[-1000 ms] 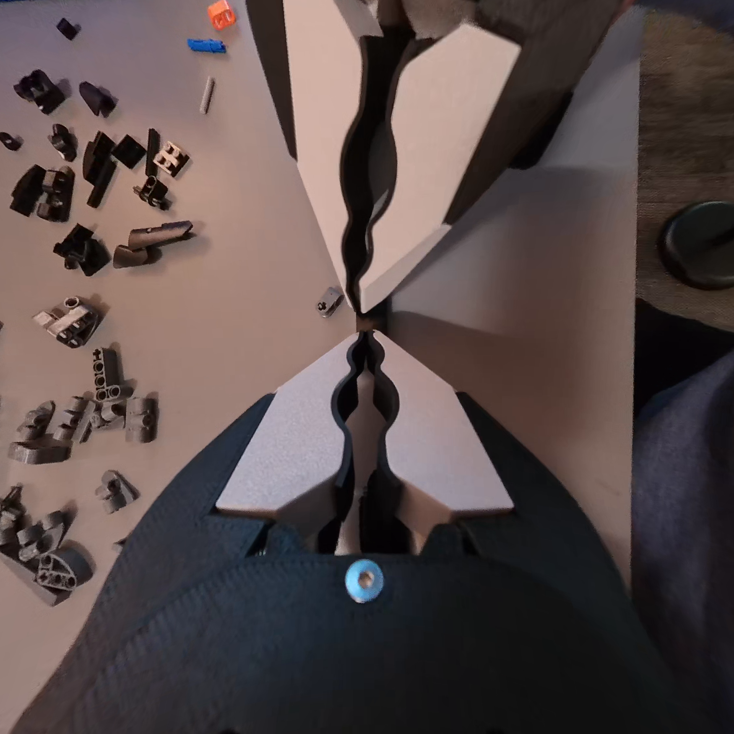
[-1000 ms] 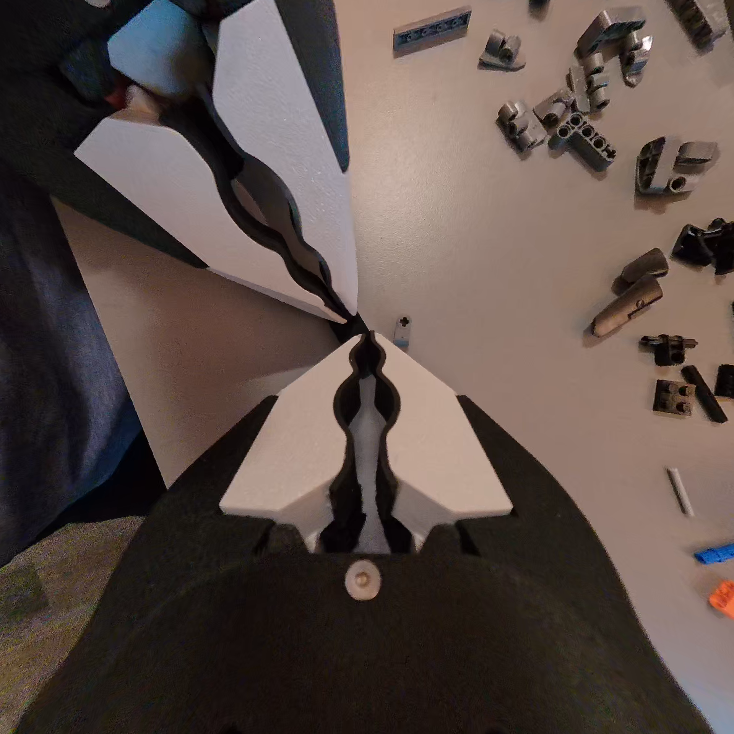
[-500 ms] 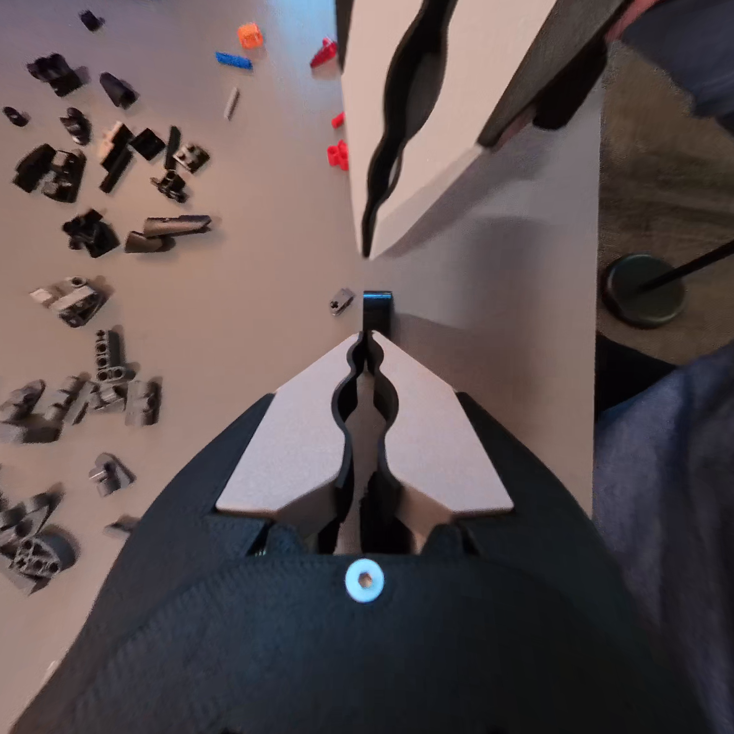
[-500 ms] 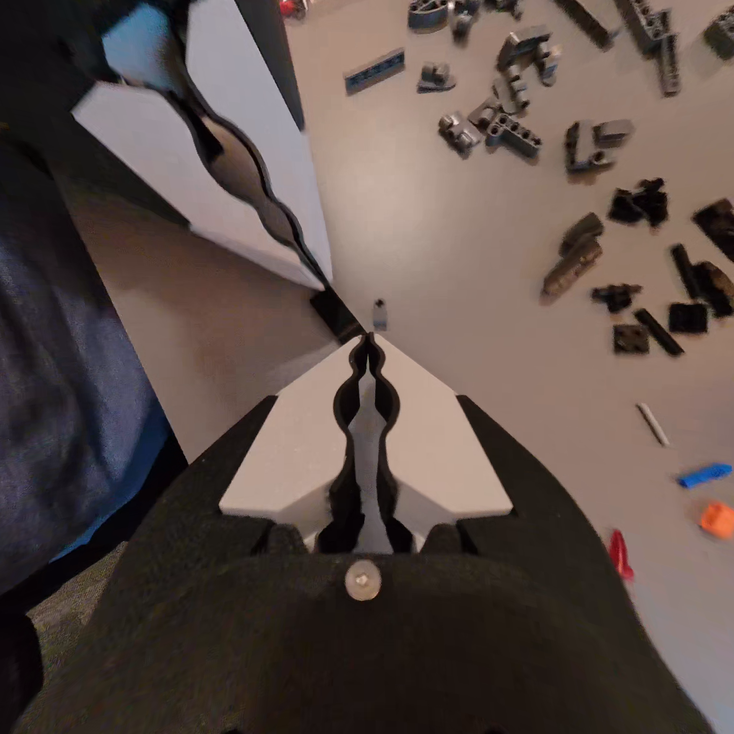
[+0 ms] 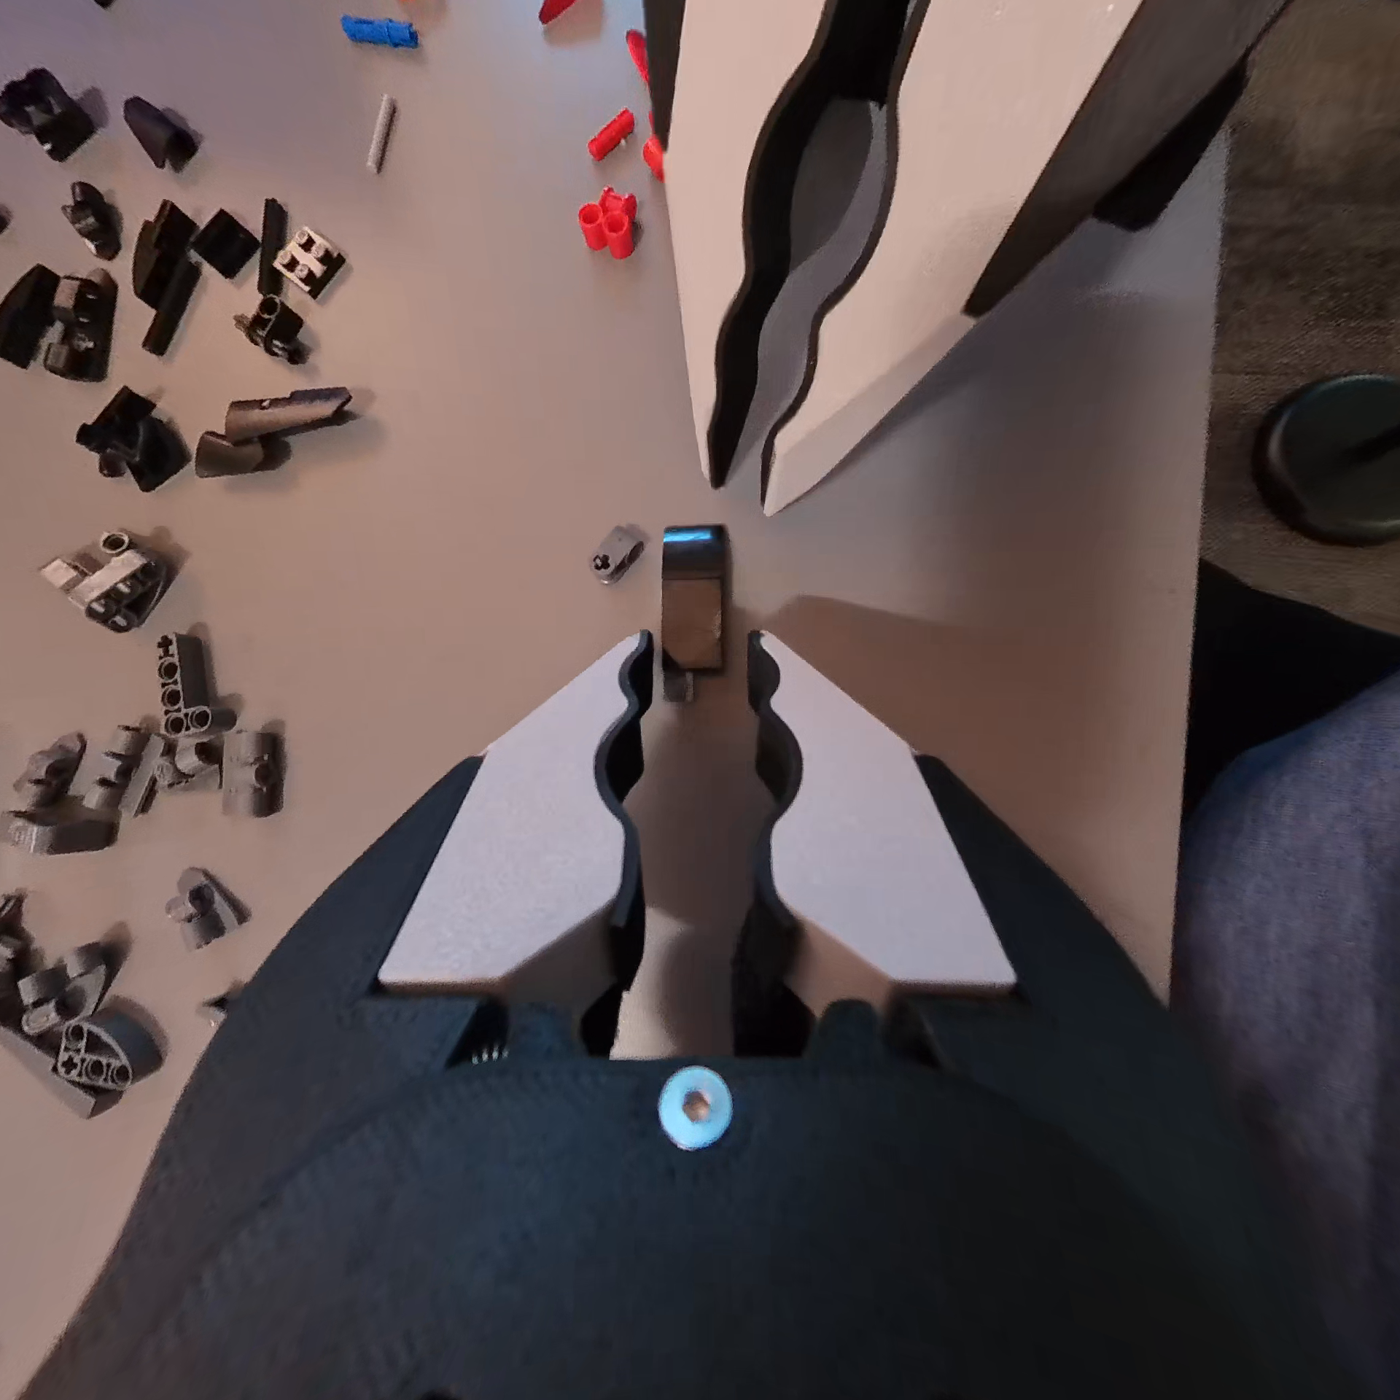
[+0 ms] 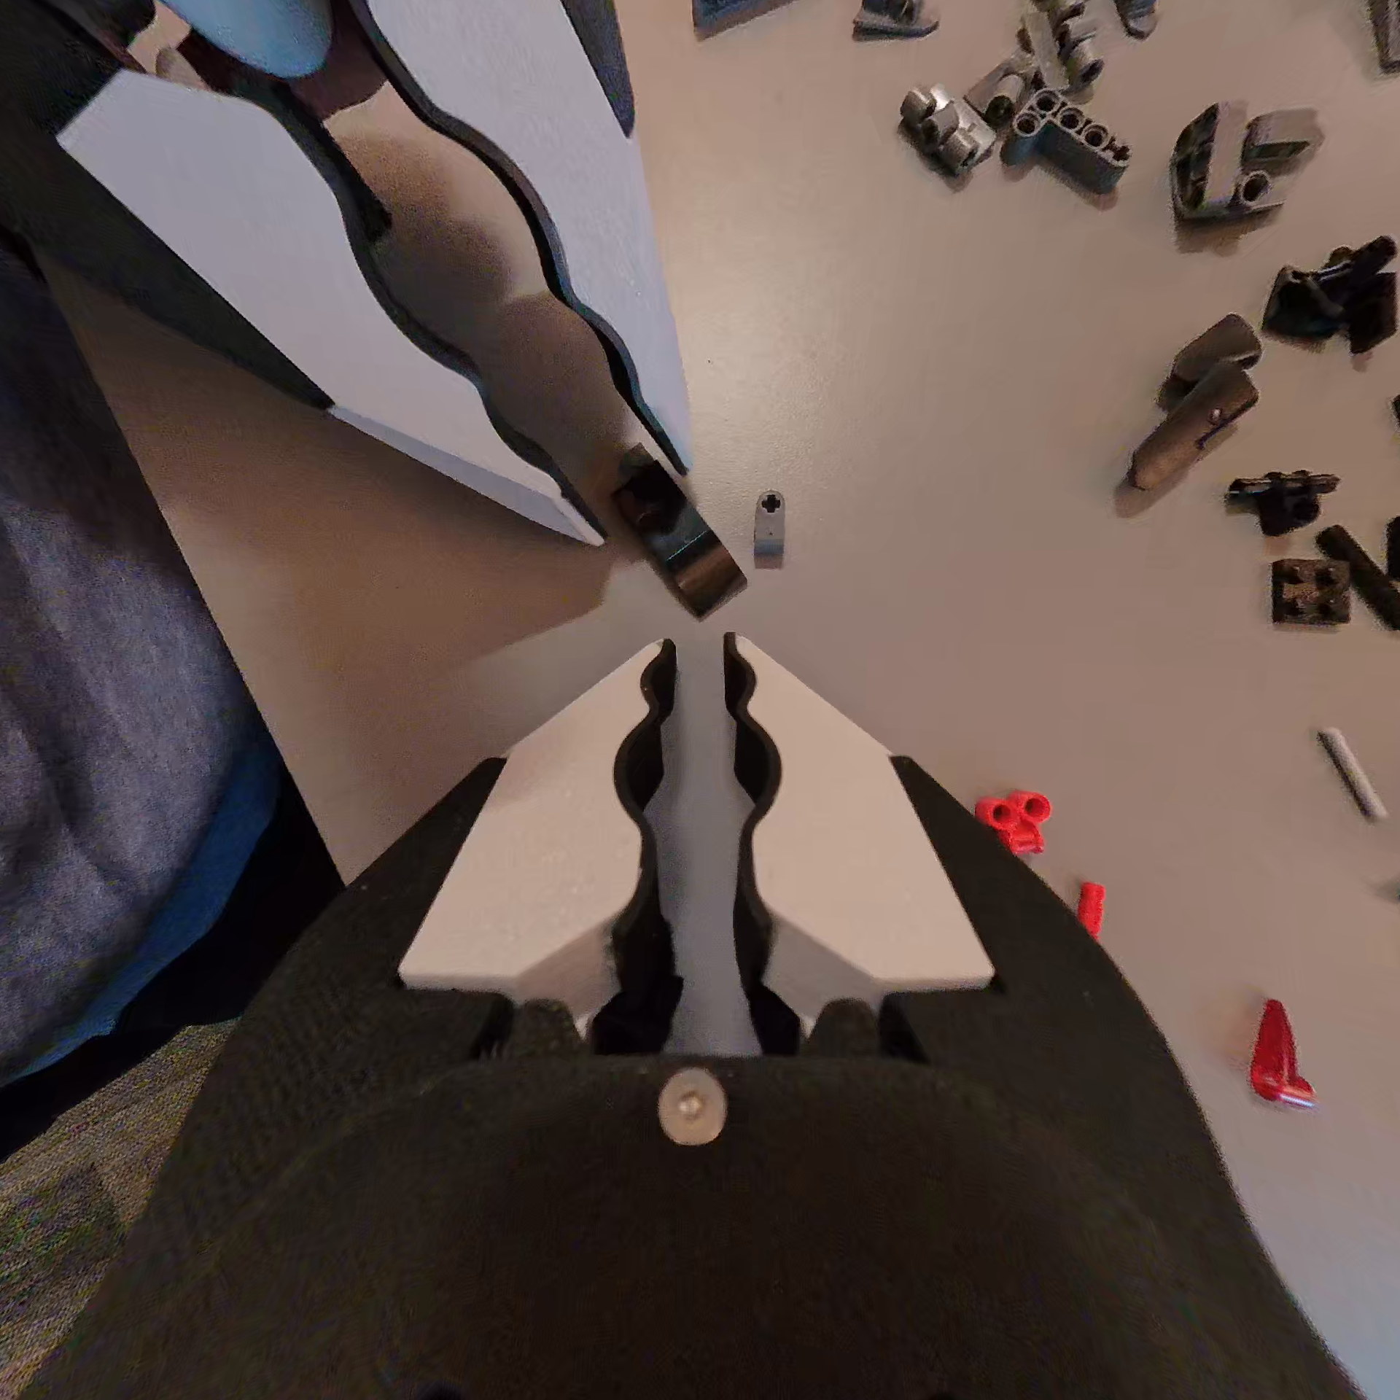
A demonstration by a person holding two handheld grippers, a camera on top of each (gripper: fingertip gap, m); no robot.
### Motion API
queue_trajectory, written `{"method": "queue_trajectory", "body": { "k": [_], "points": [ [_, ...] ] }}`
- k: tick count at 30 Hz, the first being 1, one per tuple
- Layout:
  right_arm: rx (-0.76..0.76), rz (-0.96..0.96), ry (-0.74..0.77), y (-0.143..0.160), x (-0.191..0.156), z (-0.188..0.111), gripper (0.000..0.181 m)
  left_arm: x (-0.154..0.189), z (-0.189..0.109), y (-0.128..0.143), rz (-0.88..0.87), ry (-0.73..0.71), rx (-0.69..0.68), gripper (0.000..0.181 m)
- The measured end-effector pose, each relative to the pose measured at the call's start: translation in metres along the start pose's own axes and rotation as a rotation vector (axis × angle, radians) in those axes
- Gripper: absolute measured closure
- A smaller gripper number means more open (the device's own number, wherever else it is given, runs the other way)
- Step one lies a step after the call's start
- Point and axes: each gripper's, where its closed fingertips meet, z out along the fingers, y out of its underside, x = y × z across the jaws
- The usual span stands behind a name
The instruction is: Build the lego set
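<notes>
A small black lego piece (image 5: 691,598) with a grey peg at its near end lies on the beige table (image 5: 492,454), just in front of my left gripper (image 5: 701,640). The left gripper is open, with the piece's peg end between its tips but not gripped. A small grey connector (image 5: 620,553) lies just left of the piece. My right gripper (image 6: 697,644) is slightly open and empty, a short way from the black piece (image 6: 678,545) and the grey connector (image 6: 770,530). The two grippers face each other across the piece.
Loose grey pieces (image 5: 114,583) and black pieces (image 5: 167,257) cover the table's left side. Red pieces (image 5: 610,223) and a blue pin (image 5: 379,30) lie farther off. The table edge (image 5: 1197,530) is at the right, with a round black base (image 5: 1333,462) on the carpet. There is about 4 cm between the tips of the two grippers. Both grippers' tips are roughly 20 cm from the blue pin (image 5: 379,30).
A second ago both grippers were shut tip to tip on the black piece. The right one let go and drew back. The left has opened, and the piece lies on the table.
</notes>
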Motion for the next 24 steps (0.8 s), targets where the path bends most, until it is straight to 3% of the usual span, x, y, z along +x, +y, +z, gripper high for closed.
{"method": "queue_trajectory", "body": {
  "k": [7,9,12,15,19,24],
  "points": [
    [0.051,-0.010,-0.004,-0.006,0.001,0.000,0.164,-0.001,0.005,-0.002,-0.018,0.019,0.017,0.167],
    [0.093,-0.047,0.021,-0.011,0.003,-0.006,0.148,0.000,0.002,-0.002,-0.081,0.082,0.036,0.167],
    [0.161,-0.194,0.112,-0.022,0.003,-0.016,0.143,-0.001,-0.013,-0.014,-0.236,0.225,0.133,0.167],
    [0.194,-0.405,0.251,-0.034,-0.002,-0.022,0.149,0.004,-0.028,-0.023,-0.352,0.392,0.176,0.167],
    [0.182,-0.556,0.361,-0.044,-0.007,-0.023,0.169,0.008,-0.038,-0.030,-0.401,0.482,0.195,0.167],
    [0.241,-0.505,0.324,-0.050,-0.010,-0.030,0.176,0.002,-0.052,-0.045,-0.377,0.448,0.313,0.160]
  ]
}}
